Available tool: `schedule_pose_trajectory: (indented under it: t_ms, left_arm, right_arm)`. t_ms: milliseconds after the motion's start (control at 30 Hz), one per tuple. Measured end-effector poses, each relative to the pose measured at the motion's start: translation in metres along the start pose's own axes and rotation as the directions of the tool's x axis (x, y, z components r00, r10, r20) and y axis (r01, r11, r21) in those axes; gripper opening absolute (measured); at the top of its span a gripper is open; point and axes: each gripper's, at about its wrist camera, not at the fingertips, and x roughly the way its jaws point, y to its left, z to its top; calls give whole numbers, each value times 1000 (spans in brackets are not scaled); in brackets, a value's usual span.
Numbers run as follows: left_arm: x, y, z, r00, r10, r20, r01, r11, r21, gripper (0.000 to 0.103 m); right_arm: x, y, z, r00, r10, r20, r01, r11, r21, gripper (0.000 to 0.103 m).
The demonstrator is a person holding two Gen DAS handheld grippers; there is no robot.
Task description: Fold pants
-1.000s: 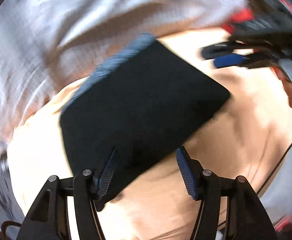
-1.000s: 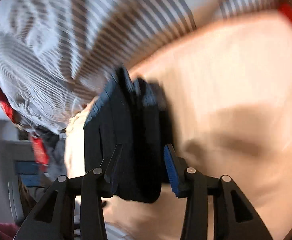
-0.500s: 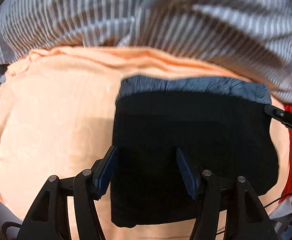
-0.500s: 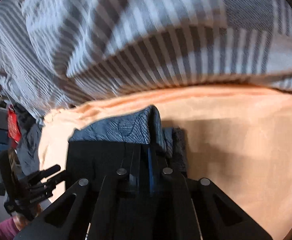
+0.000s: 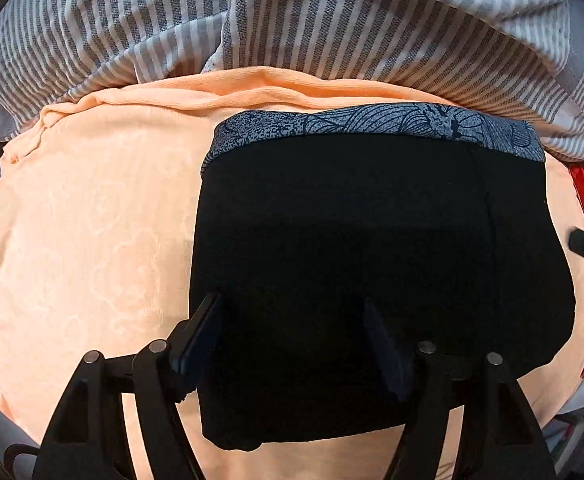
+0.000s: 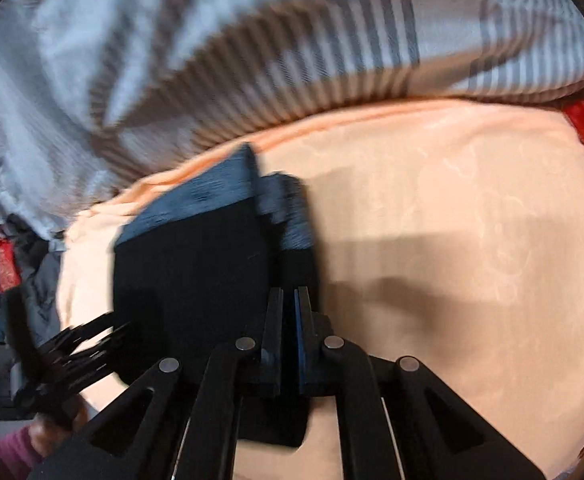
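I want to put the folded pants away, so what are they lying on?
The black pants lie on a peach sheet, with a striped blanket behind. Whatever is beneath the pants is covered.

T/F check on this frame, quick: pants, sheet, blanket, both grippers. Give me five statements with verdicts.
1. The black pants lie folded on a peach sheet. True.
2. The pants' patterned band faces the striped blanket. True.
3. The right gripper is wide open. False: its jaws are shut.
4. The left gripper is clamped shut. False: its jaws are opening, over the pants.
5. The blanket is plain red. False: grey and white stripes.
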Motion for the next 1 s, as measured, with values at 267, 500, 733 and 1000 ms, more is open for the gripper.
schedule_pose_trajectory:
  t_ms: [267, 500, 733, 1000]
  left_arm:
    - [-4, -10, -9, 1000, -1, 0, 1, 1000, 18, 71]
    - [1, -9, -6, 1000, -4, 2, 4, 1000, 14, 73]
    - [0, -9, -6, 1000, -4, -2, 4, 1000, 7, 73]
    - [-1, -9, -6, 1000, -4, -4, 4, 1000, 7, 73]
  right_arm:
    - [28, 18, -51, 993, -75, -86, 69, 995, -65, 6]
    - [28, 6, -56, 993, -75, -91, 73, 997, -24, 6]
    - [27, 7, -56, 993, -79, -93, 78, 997, -12, 6]
    - [26, 5, -58, 993, -73, -97, 73, 997, -4, 6]
